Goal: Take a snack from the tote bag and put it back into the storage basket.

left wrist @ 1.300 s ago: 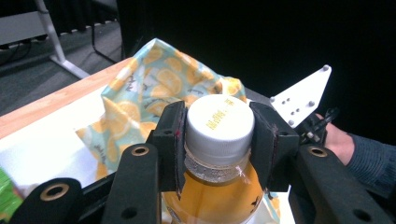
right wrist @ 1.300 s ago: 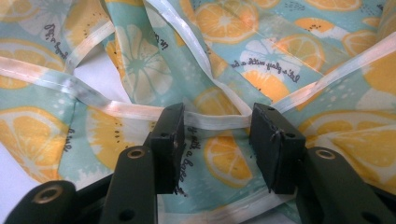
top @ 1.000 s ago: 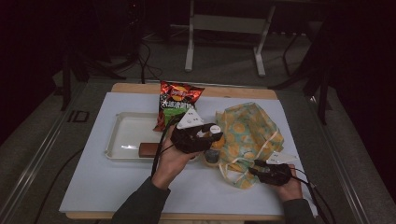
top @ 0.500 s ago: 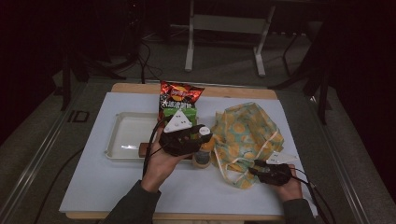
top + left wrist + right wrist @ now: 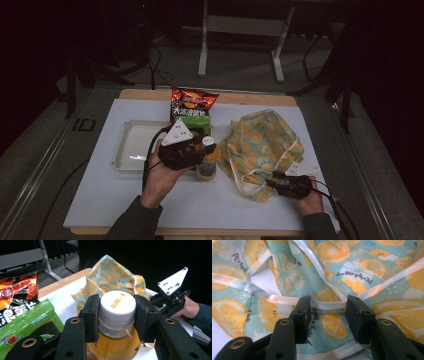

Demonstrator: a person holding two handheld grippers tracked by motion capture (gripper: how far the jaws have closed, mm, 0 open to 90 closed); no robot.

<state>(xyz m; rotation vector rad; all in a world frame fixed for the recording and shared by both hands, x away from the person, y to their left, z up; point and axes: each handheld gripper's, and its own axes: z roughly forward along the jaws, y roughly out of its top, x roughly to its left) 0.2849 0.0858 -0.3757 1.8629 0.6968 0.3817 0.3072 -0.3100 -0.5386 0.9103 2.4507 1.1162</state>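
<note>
A bottle of orange drink [image 5: 112,347] with a white cap [image 5: 117,306] stands upright between the jaws of my left gripper [image 5: 116,307], which is shut on the cap. From above, the left gripper [image 5: 205,152] holds the bottle [image 5: 206,171] just left of a lemon-print bag [image 5: 262,142]. My right gripper [image 5: 272,181] is at the bag's near edge. Its jaws stand open around the bag's white strap [image 5: 324,304], with the print fabric [image 5: 352,270] behind. The right gripper [image 5: 172,297] also appears beyond the bag [image 5: 110,275] in the left gripper view.
A white tray [image 5: 131,145] lies left of the left hand. A red snack bag [image 5: 192,100] and a green packet [image 5: 192,122] lie behind the bottle, seen close as the green packet [image 5: 27,320]. The table's front edge is near both forearms.
My left gripper has carried the bottle a little to the left, away from the bag. The right gripper has stayed at the bag's near edge.
</note>
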